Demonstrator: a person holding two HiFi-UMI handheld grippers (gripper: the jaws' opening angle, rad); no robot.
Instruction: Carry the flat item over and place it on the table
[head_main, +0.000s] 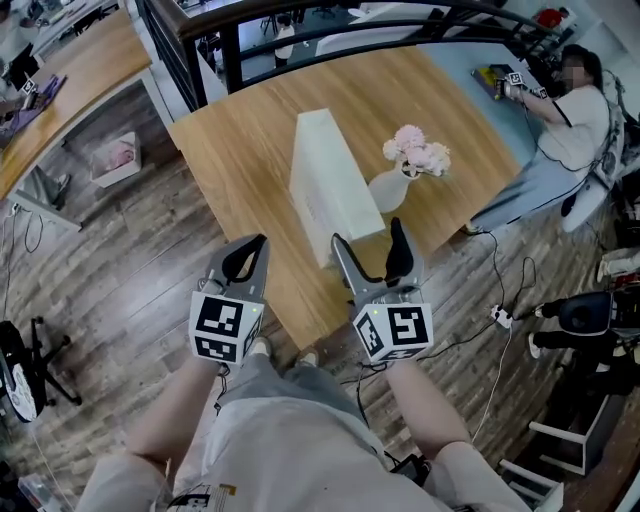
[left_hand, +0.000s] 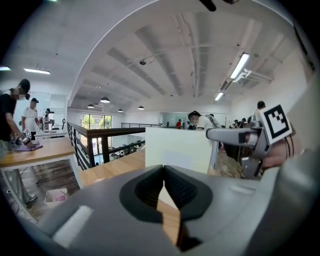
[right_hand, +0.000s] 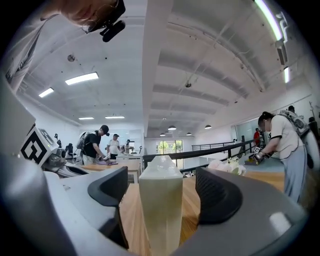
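Noting white flat board (head_main: 325, 180), smooth, rectangular, upright on long edge, mid wooden table (head_main: 240, 140), just beside white vase (head_main: 388, 190) of pink flowers (head_main: 417, 152). Right gripper (head_main: 368, 235) spread wide, board's narrow end framed between, pads clear. Left gripper (head_main: 250, 250) pressed together, nothing between. Open plank floor (head_main: 110, 260) around near table corner; black railing (head_main: 200, 60) beyond.

Grey left hand-held gripper (head_main: 258, 246) and right hand-held gripper (head_main: 368, 236); black pads (head_main: 240, 263); black-and-white marker cubes (head_main: 222, 328); pale clothing (head_main: 300, 440)
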